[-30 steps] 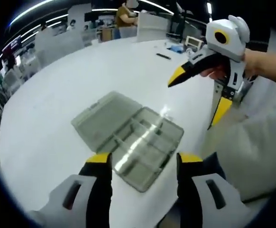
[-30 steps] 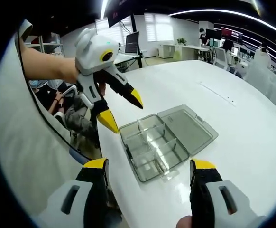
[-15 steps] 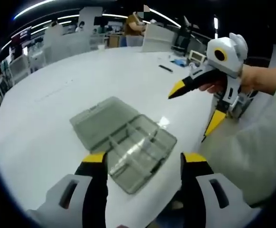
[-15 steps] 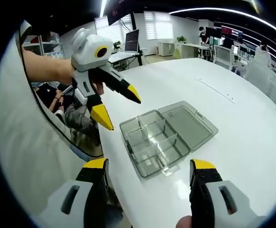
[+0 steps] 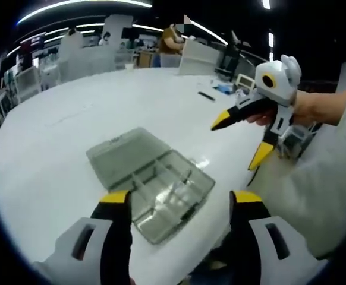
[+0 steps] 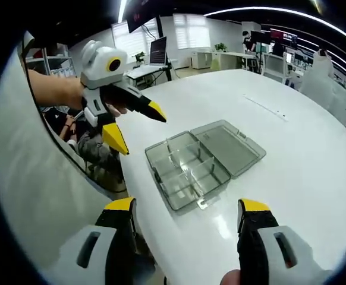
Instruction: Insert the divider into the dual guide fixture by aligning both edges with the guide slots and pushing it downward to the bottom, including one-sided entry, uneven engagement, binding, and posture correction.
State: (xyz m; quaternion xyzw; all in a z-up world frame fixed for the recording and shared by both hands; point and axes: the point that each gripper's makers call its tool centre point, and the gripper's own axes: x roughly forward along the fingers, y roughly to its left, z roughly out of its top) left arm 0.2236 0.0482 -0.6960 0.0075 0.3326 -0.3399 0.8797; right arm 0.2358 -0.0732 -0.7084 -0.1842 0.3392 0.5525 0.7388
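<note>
A smoky transparent compartment box with clear dividers lies open on the white table, its flat lid hinged out beside it. In the right gripper view the same box sits near the table's edge with its lid to the right. My left gripper hovers open above the box, nothing between its yellow tips. My right gripper is also open and empty. Each gripper appears in the other's view, held in a hand: the right gripper at the right, the left gripper at the left, both with jaws spread.
A black pen and small items lie at the table's far side. A thin strip lies on the table beyond the box. Seated people are below the table edge. Desks and monitors fill the room behind.
Both views have pulled back and up a little, so the box looks smaller and lower. The other gripper in each view has drifted slightly away from the box. The box has not moved.
</note>
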